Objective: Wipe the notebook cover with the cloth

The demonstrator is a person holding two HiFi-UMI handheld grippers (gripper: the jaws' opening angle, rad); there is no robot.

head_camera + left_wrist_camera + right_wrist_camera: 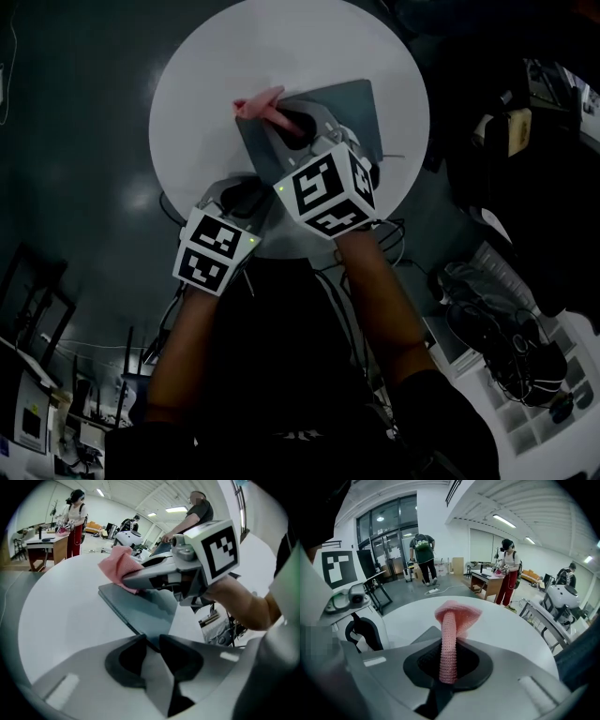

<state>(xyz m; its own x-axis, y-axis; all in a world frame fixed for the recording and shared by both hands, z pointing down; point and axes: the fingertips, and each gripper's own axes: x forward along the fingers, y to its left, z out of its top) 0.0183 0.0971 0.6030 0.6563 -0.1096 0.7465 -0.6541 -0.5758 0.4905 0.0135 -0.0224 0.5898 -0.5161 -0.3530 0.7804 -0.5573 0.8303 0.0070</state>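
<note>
Notebook (354, 111) flat, long axis left-right

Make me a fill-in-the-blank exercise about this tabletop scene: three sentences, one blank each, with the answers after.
The right gripper is shut on a ____ cloth.
The grey notebook lies on a white table whose top is ____ in shape.
The left gripper has a corner of the ____ between its jaws.
Missing words: pink; round; notebook.
</note>
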